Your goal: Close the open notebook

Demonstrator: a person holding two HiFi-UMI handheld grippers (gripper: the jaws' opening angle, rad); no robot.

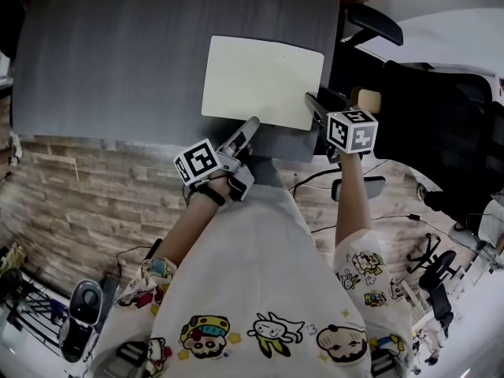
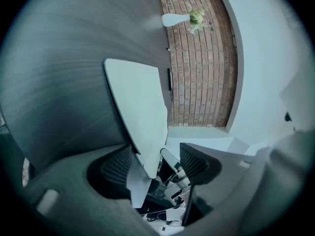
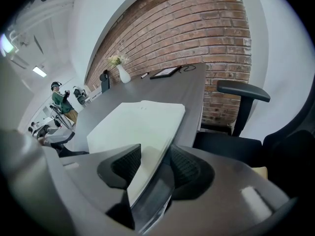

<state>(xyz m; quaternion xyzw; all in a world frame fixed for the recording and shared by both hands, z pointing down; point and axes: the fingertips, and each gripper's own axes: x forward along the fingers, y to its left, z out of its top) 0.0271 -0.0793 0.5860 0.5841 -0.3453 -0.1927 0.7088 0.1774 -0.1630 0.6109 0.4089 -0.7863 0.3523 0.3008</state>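
The notebook (image 1: 260, 81) lies flat on the grey table (image 1: 118, 53) near its front right corner, with a plain cream face up. In the head view my left gripper (image 1: 250, 124) reaches the notebook's near edge. In the left gripper view its jaws (image 2: 155, 166) stand wide apart with the notebook's (image 2: 138, 107) corner between them, pads off it. My right gripper (image 1: 313, 102) is at the near right corner. In the right gripper view the notebook's (image 3: 138, 127) corner and the table edge sit between the jaws (image 3: 155, 168), and I see no squeeze.
A black office chair (image 1: 374, 22) stands just beyond the table's right edge, its armrest (image 3: 241, 90) close to my right gripper. A white vase (image 3: 123, 73) with flowers and a dark tablet (image 3: 165, 73) sit at the table's far end by the brick wall.
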